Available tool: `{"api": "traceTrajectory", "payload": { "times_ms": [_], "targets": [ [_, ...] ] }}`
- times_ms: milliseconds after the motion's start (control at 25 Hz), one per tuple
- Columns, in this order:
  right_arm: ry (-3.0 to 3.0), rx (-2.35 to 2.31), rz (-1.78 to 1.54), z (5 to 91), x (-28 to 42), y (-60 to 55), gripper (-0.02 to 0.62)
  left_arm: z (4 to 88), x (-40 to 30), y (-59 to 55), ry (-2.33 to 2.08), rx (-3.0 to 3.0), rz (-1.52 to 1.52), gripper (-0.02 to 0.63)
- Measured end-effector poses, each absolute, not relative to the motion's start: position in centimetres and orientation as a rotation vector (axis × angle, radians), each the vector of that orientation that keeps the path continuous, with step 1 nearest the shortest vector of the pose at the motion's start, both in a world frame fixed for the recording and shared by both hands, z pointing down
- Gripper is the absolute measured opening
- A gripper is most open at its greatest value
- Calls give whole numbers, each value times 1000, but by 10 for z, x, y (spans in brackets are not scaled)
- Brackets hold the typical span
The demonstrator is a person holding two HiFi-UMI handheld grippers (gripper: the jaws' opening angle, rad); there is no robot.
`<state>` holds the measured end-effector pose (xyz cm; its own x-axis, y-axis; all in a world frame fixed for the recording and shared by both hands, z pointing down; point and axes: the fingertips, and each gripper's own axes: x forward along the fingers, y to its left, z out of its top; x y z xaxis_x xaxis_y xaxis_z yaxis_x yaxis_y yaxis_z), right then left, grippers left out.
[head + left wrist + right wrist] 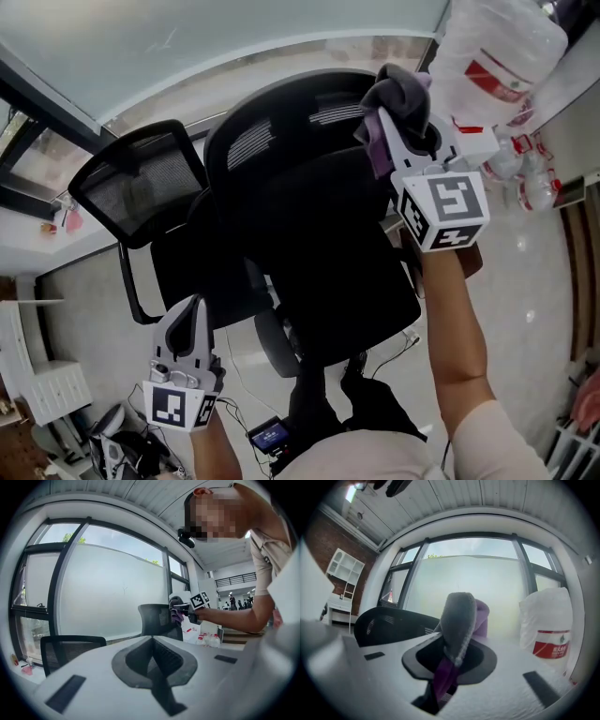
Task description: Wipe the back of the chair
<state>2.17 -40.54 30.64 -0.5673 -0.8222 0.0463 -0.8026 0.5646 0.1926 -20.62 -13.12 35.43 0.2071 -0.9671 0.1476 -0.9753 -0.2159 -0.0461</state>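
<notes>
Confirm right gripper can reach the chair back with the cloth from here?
Probably yes. The right gripper, shut on the grey-and-purple cloth, sits right by the top right edge of the black chair back, with nothing between them.

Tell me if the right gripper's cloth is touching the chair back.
Cannot tell. In the head view the cloth overlaps the top corner of the chair back; the left gripper view shows neither contact nor gap plainly.

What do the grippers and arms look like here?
Left gripper and right gripper: white plastic bodies, dark grey jaw linings, each with a white cube bearing black square markers. Forearms bare; short light beige sleeve.
</notes>
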Motion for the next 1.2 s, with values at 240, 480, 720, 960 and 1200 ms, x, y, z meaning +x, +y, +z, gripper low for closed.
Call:
{"api": "traceTrajectory", "payload": {
  "times_ms": [240, 480, 720, 960, 1200],
  "targets": [
    [-2726, 1294, -194, 322, -31, -391, 63, 355, -216, -126, -1950, 2379, 216, 7],
    [-2861, 885, -235, 352, -153, -303, 63, 369, -240, -113, -1987, 2327, 212, 6],
    [-3023, 906, -141, 356, -174, -270, 61, 406, -245, -114, -1962, 2287, 204, 6],
    [-2965, 928, -258, 379, -154, -294, 61, 431, -227, -127, -1896, 2303, 211, 7],
    [-2760, 1281, -251, 394, -49, -365, 61, 434, -219, -139, -1878, 2329, 218, 6]
  ]
}}
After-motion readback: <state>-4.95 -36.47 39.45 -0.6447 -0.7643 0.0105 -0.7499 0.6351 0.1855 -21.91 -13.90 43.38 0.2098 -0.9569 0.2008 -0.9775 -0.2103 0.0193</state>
